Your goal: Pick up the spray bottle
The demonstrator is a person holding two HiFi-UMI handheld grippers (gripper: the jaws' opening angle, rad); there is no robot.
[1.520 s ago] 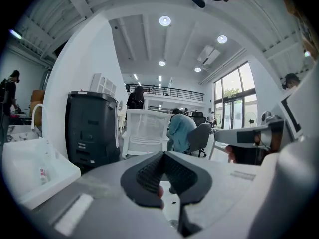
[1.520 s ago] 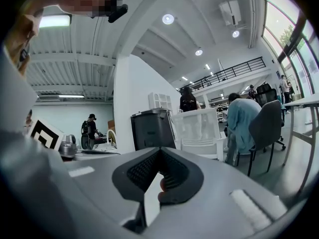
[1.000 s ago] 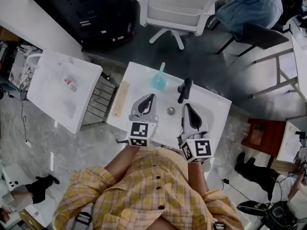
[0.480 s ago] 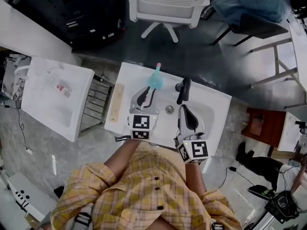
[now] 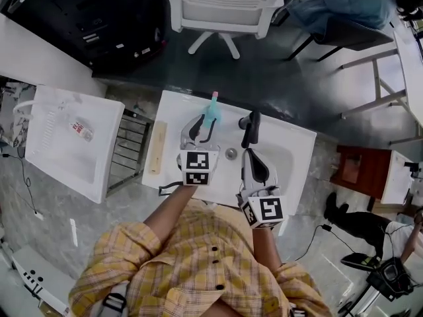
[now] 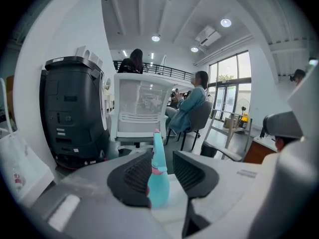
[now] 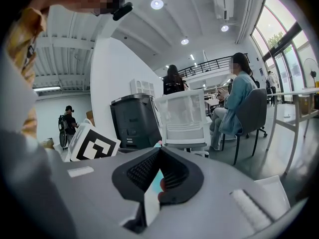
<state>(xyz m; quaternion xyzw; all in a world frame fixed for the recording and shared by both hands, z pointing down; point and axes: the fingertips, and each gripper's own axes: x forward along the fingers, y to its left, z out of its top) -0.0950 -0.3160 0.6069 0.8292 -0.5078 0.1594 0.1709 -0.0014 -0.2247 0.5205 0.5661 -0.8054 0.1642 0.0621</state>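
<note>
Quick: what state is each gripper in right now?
Left gripper: open, just been opening; spray bottle between its fingers, not gripped.
Right gripper: closed, holding nothing.

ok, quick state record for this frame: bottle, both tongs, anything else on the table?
spray bottle: teal, pink top, upright on white table
left tongs: open, just been opening; bottle between them, not clamped
right tongs: shut, holding nothing
also on table: black object, small round metal piece, wooden strip
task: bottle not yet lifted

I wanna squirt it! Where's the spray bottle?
Head view: the spray bottle stands left of the black faucet, between the left gripper's jaws, which have just been opening.
</note>
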